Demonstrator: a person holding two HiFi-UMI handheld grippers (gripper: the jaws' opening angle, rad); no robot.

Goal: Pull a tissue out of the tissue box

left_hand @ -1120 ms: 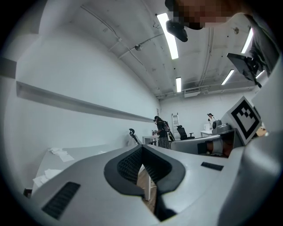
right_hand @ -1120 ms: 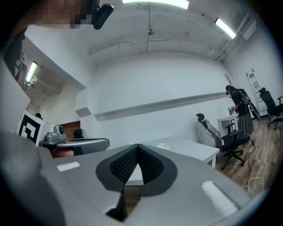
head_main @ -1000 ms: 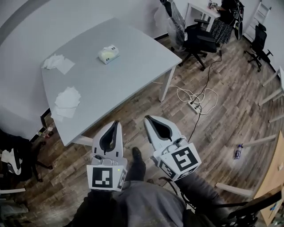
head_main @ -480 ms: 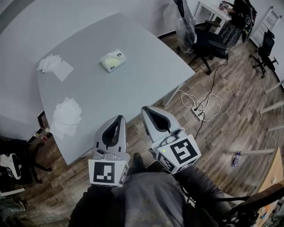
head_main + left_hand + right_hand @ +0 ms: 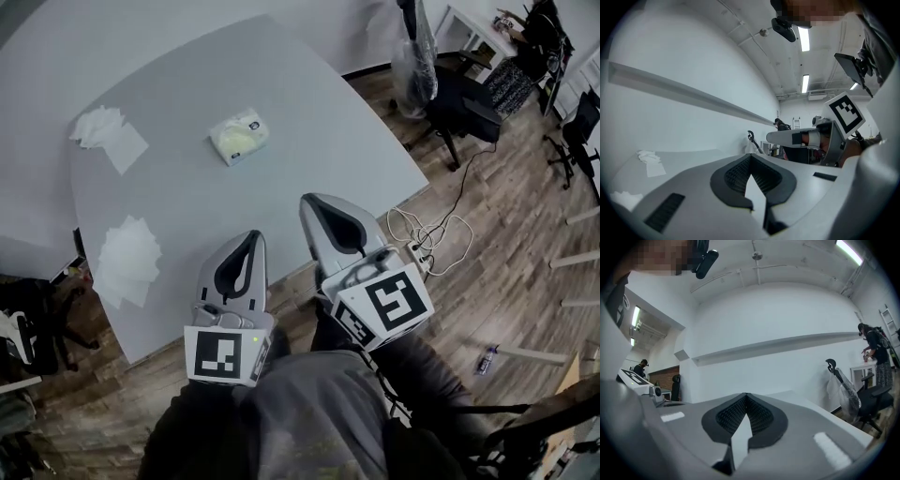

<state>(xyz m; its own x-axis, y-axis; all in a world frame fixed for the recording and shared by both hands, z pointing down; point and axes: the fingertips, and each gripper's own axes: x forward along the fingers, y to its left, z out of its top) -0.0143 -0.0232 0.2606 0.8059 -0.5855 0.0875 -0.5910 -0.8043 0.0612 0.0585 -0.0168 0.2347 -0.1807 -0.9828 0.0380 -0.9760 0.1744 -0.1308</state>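
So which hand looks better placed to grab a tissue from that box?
Probably right: the right gripper reaches farther over the table toward the tissue box; the left gripper hangs back near its edge. Both shut, empty.

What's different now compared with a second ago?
The person has stepped toward the table, so the left gripper and right gripper now reach over its near edge instead of the floor. Both stayed shut and empty; the tissue box and loose tissues lie untouched.

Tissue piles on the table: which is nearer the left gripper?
The pile by the table's near edge; the other pile lies farther back, left of the tissue box.
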